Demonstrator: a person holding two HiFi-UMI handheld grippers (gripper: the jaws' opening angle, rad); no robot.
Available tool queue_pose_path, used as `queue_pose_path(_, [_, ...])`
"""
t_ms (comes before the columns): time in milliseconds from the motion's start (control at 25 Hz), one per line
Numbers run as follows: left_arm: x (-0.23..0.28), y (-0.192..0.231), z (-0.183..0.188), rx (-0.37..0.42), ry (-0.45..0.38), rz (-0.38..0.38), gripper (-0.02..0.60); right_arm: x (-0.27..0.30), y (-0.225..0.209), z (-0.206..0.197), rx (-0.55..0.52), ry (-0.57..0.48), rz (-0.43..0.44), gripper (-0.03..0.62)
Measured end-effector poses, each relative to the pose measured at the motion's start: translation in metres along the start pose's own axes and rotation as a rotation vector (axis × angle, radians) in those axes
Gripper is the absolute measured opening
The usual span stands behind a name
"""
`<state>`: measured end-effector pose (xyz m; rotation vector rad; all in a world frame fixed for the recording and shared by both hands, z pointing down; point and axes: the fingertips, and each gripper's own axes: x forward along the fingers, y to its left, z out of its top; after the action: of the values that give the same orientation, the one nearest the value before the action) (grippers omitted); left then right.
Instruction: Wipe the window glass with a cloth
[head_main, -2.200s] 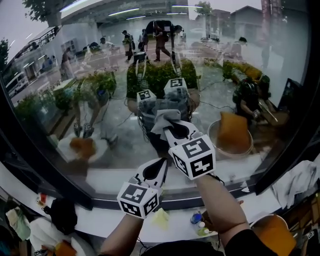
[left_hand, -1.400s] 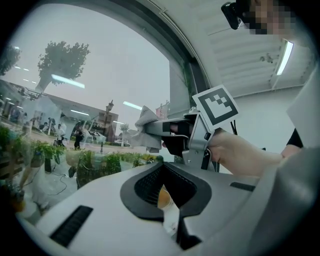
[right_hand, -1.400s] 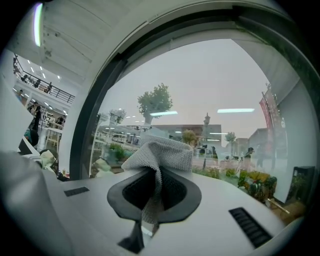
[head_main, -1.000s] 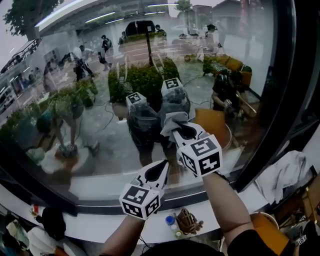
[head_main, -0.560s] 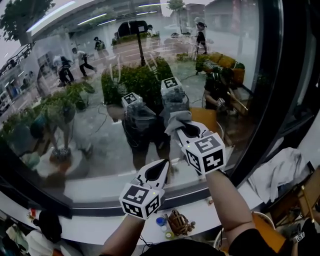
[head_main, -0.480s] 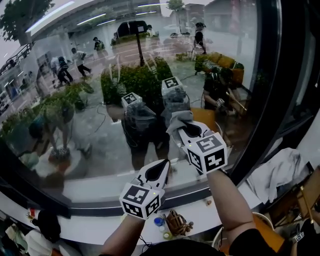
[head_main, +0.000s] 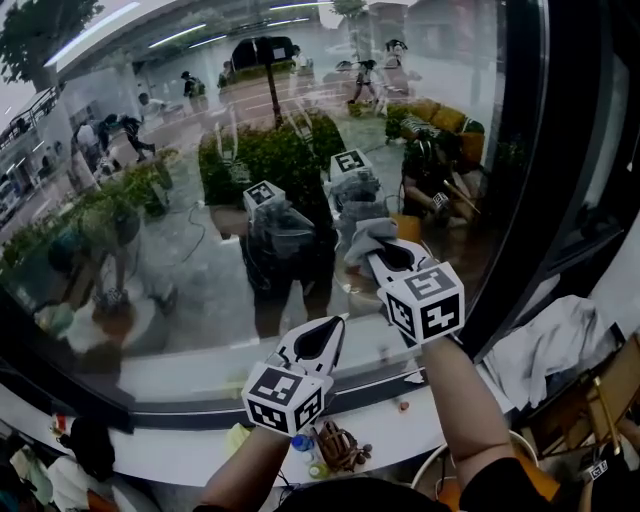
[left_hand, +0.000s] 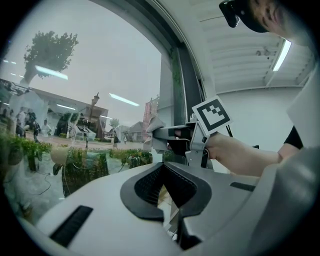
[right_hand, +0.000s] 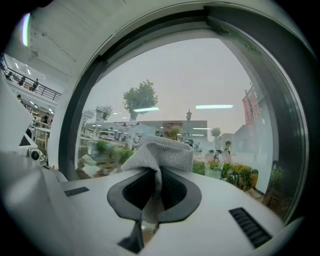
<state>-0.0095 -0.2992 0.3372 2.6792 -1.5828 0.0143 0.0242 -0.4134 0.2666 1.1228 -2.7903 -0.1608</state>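
Low at my left, my left gripper (head_main: 333, 326) idles closed and empty under the window glass (head_main: 170, 250), while my right gripper (head_main: 380, 256), clamped on the cloth (head_main: 366, 236) against that glass, has slid rightward toward the dark frame (head_main: 525, 180), so this stroke looks nearly spent.

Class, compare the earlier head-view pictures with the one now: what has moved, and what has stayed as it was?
The right gripper, shut on the grey cloth, has slid rightward across the window glass toward the dark frame. Nothing was taken or released. The left gripper stays low, shut and empty.
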Motion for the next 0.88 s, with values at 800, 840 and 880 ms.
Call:
queue_pose_path(800, [-0.001, -0.004, 0.003, -0.005, 0.002, -0.006, 0.008, -0.009, -0.01, -0.001, 0.02, 0.001, -0.03, 0.038])
queue_pose_path(840, [-0.002, -0.004, 0.002, -0.005, 0.005, -0.002, 0.008, -0.009, -0.012, -0.001, 0.022, -0.001, -0.033, 0.039])
queue_pose_path(880, [-0.003, -0.004, 0.0, -0.006, 0.008, 0.005, 0.008, -0.009, -0.013, -0.002, 0.025, -0.004, -0.035, 0.038])
